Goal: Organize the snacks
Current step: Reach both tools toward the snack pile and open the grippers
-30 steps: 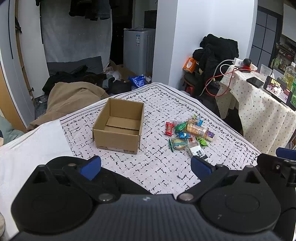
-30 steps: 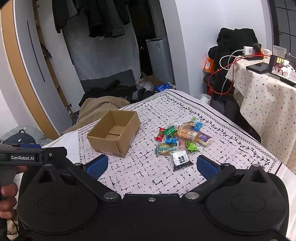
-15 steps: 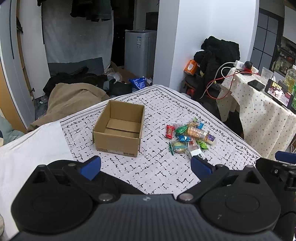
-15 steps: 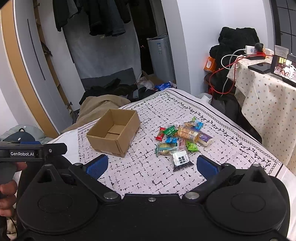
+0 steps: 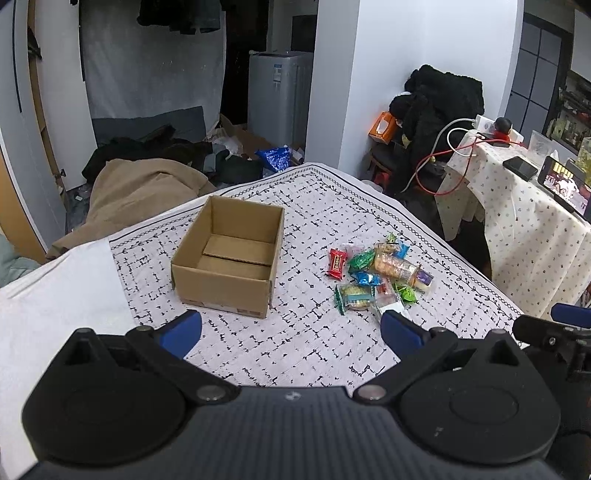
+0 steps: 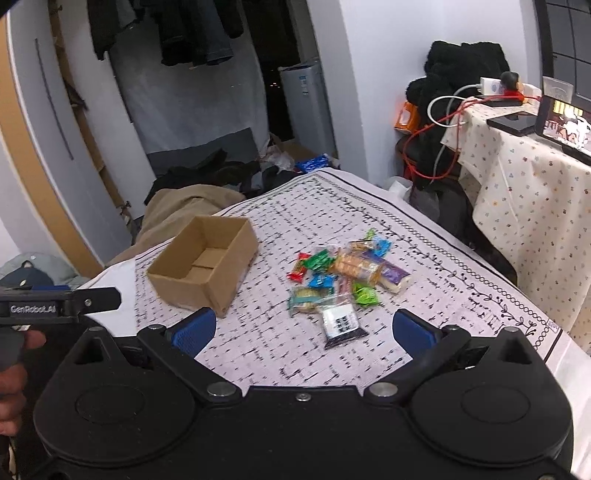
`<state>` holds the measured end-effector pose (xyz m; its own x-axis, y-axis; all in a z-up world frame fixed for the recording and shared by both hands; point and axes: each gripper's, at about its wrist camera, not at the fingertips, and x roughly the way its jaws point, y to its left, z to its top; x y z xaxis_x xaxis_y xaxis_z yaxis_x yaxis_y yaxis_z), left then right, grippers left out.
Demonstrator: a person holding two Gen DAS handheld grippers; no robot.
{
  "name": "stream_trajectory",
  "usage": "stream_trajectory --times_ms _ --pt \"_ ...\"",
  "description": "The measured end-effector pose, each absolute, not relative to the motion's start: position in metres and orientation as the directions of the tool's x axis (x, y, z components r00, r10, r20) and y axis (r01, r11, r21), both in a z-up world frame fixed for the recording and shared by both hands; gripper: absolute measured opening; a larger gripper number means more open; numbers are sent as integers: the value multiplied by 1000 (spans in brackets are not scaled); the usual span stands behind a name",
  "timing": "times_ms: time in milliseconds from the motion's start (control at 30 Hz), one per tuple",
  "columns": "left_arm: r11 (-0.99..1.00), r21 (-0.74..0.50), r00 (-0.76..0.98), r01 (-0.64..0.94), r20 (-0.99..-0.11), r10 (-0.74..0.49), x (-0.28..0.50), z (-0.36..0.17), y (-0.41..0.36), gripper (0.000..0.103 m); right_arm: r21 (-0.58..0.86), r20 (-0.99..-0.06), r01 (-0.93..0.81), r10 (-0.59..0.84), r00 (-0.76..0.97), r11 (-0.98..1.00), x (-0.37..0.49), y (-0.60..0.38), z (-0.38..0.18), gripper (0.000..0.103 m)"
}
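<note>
1. Left gripper (image 5: 291,325): fingers spread wide, nothing between them, held above the patterned cloth (image 5: 314,343).
2. Right gripper (image 6: 302,328): fingers likewise spread and empty.
3. Snacks (image 6: 343,277) lie heaped on the cloth, right of the box (image 6: 203,266), not touching it.
4. Box sits open-topped and upright; nothing visible inside.
5. A dark packet (image 6: 341,325) lies nearest the right gripper.

Lived-in home, a bedroom by the look of it. Straight ahead of the jaws, a bed (image 5: 332,206) under a patterned cover. Beyond it, clothes heaped on the floor (image 5: 147,144) and more hanging overhead (image 6: 184,29). Farther back, a white washing machine (image 5: 277,92). Off to the right of the jaws, a side surface under a flowered cloth (image 6: 524,177), carrying a phone (image 5: 520,168) and charging cables (image 5: 443,162).
</note>
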<state>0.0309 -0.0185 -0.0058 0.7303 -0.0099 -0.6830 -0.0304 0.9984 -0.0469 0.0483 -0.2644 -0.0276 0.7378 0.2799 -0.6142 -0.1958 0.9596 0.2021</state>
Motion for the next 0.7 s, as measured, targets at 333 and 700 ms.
stream_trajectory --times_ms 333,700 --pt "997 -64 711 -46 -704 -12 68 -25 -27 102 267 -645 -169 307 700 949 86 -283 -56 80" --pt "996 -83 683 -37 -729 -35 107 -50 -46 100 327 -682 -111 315 660 939 129 -296 -91 67"
